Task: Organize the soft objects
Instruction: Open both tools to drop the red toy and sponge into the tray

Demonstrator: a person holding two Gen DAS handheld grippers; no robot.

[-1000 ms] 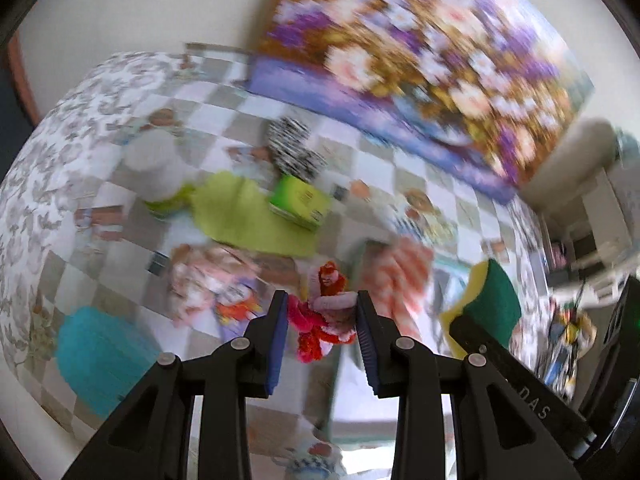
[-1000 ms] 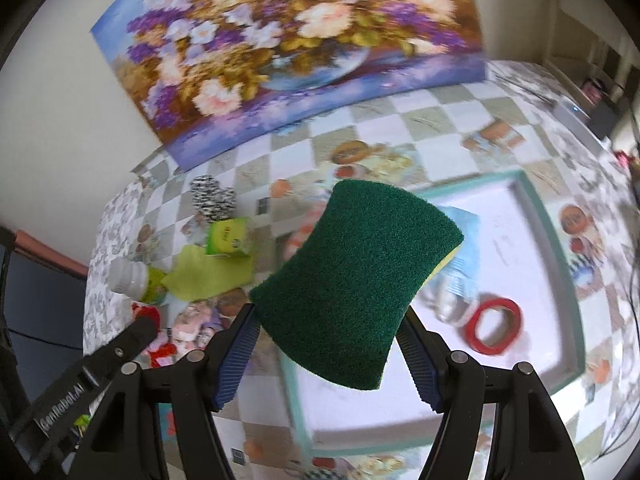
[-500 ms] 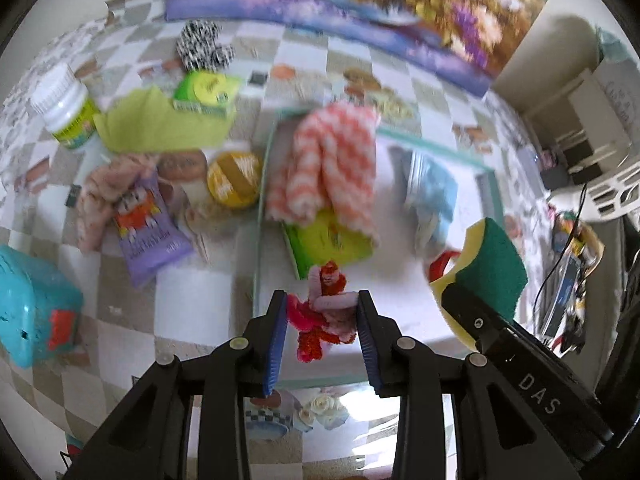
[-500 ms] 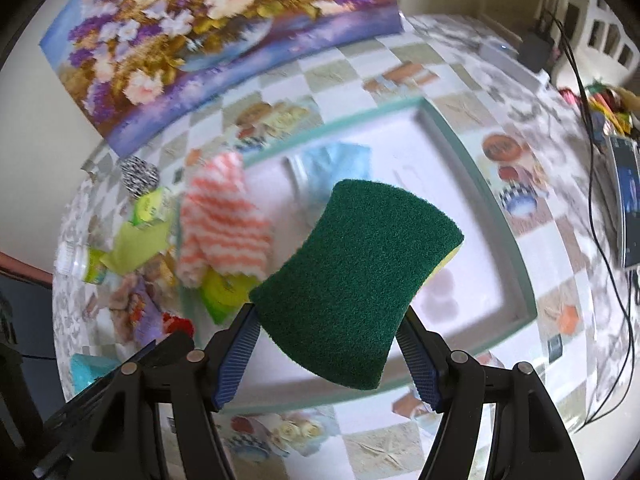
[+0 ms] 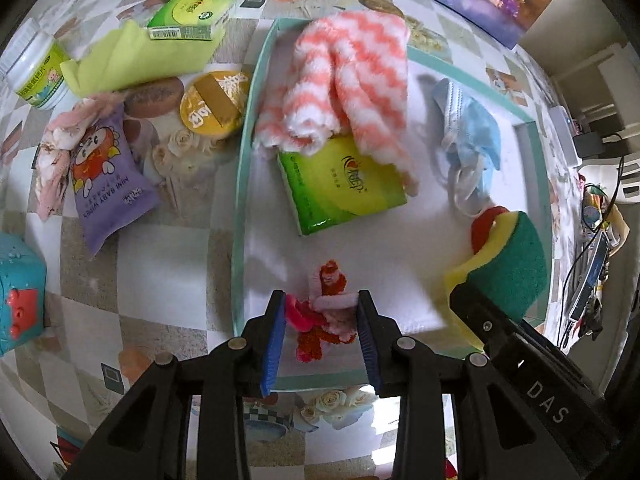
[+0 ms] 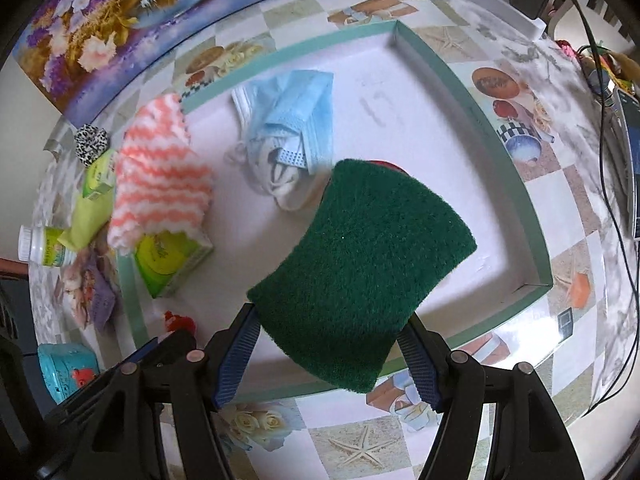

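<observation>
The left gripper (image 5: 322, 322), jaws narrowed, clamps a fuzzy red-and-pink plush toy (image 5: 326, 312) above the near end of the teal-rimmed tray (image 5: 239, 208). The right gripper (image 6: 328, 354), jaws wider, pinches a green-faced yellow sponge (image 6: 360, 280) over the tray's white floor. Inside lie a coral striped towel (image 5: 340, 76), green tissue pack (image 5: 344, 188) and blue face mask (image 6: 292, 120). The checkered tablecloth (image 6: 520, 184) meets a floral painting (image 6: 100, 20).

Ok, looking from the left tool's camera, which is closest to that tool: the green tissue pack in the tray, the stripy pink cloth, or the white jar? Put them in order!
From the left tool, which grips a red and pink fuzzy toy:
1. Green tissue pack, just ahead, inside the tray.
2. Stripy pink-and-white cloth, farther back in the tray, draped over the pack's far end.
3. White jar, far left, outside the tray.
</observation>
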